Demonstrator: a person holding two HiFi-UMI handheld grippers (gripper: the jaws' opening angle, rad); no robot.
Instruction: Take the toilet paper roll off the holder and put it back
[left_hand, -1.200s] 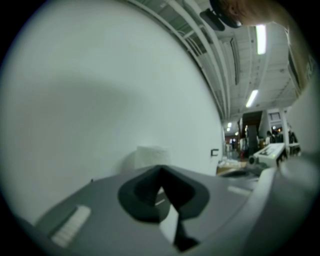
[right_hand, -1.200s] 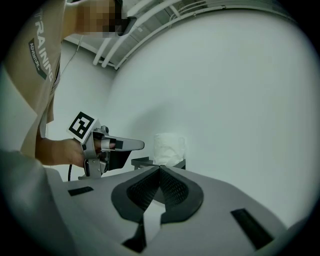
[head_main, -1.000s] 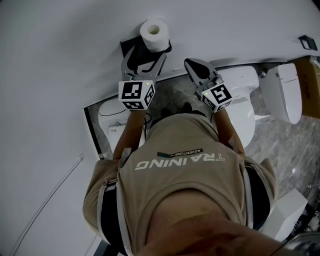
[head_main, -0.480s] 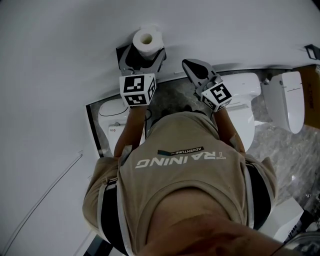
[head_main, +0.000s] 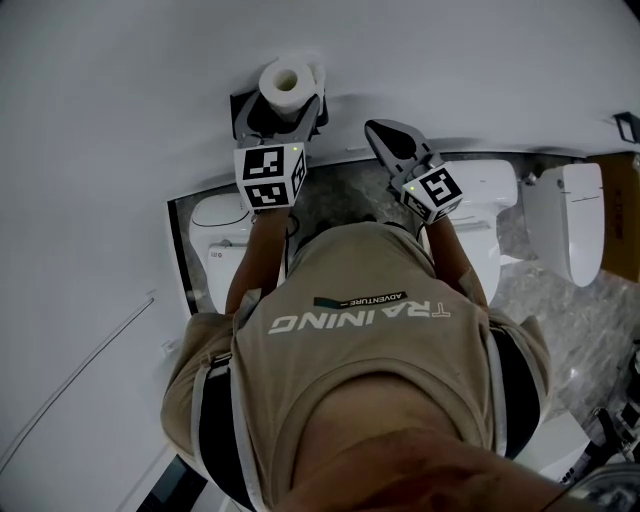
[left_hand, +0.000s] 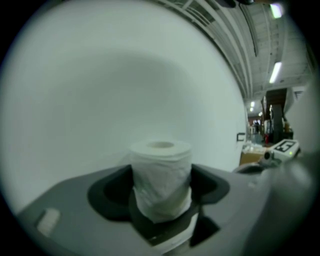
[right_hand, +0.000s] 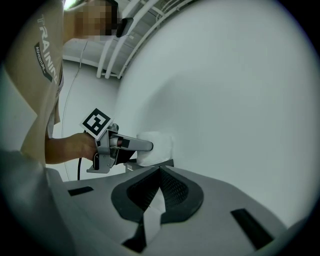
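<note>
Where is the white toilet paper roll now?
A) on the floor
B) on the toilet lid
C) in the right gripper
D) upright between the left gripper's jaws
D: the white toilet paper roll stands between the jaws of the left gripper, which have just been closing.

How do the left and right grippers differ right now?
The left gripper has wide jaws that have just been closing onto the toilet paper roll between them; the right gripper has its jaws together, empty. The left gripper reaches the roll; the right gripper hangs off to its side. Both point toward the wall.
</note>
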